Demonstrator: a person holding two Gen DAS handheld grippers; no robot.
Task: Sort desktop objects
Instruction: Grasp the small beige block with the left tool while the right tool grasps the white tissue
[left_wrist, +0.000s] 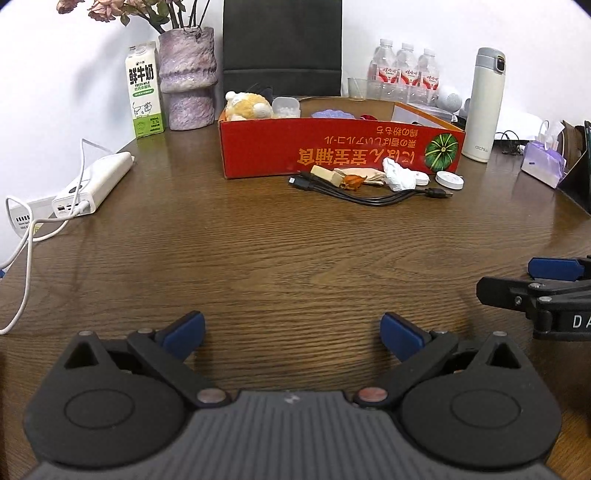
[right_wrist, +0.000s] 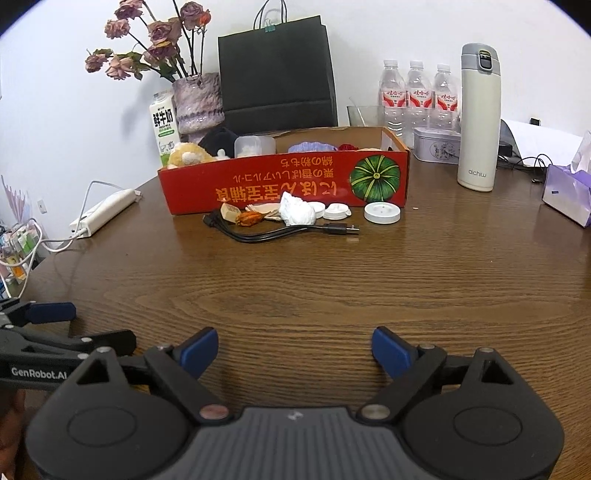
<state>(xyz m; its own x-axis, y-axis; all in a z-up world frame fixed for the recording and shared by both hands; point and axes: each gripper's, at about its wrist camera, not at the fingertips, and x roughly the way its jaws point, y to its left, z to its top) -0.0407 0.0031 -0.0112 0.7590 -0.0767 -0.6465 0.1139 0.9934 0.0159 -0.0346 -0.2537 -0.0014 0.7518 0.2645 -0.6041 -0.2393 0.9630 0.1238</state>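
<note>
A red cardboard box (left_wrist: 332, 147) (right_wrist: 280, 184) stands at the far middle of the wooden table (left_wrist: 277, 258), holding a yellow plush toy (left_wrist: 245, 105) and other small items. In front of it lie a black cable (right_wrist: 280, 232), a crumpled white paper (right_wrist: 295, 210), a beige block (right_wrist: 229, 212), a small orange item (right_wrist: 251, 219) and white round caps (right_wrist: 381, 213). My left gripper (left_wrist: 291, 328) hovers open and empty over bare table, well short of these. My right gripper (right_wrist: 293, 347) is beside it, also open and empty, its jaws standing wide.
Along the back stand a milk carton (left_wrist: 144, 96), a purple vase (left_wrist: 188, 77) of dried roses, a black paper bag (right_wrist: 277, 74), three water bottles (right_wrist: 417, 96) and a white thermos (right_wrist: 478, 118). A power bank (left_wrist: 94, 182) with white cords lies left; a tissue pack (right_wrist: 567, 194) lies right.
</note>
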